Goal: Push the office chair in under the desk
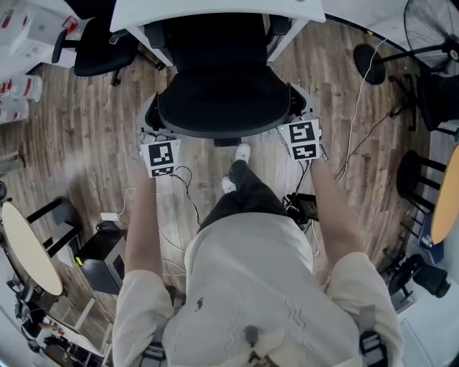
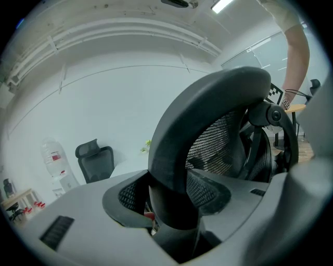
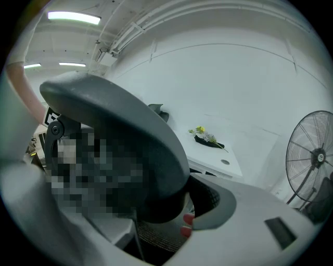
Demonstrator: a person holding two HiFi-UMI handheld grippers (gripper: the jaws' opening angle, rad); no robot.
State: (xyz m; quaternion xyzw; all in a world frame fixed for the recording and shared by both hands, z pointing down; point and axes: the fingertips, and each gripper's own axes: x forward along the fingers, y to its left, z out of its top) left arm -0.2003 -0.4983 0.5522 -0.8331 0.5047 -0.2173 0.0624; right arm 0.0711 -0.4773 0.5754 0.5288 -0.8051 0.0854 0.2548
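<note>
The left gripper (image 1: 153, 136) and right gripper (image 1: 304, 126) each pinch one end of the office chair's (image 1: 219, 72) backrest (image 1: 222, 111) rim. Their fingers (image 2: 67, 208) are spread wide around it, likely to keep the push straight. The seat already seems partly under the desk's (image 1: 215, 10) near edge.

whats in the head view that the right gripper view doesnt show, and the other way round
Only the head view: the wood floor, loose cables lying on it and the person's shoe. Only the right gripper view: a flower sprig lying on the white desk and the ceiling lights. Both: the office chair, that desk ahead of it and a standing fan.
</note>
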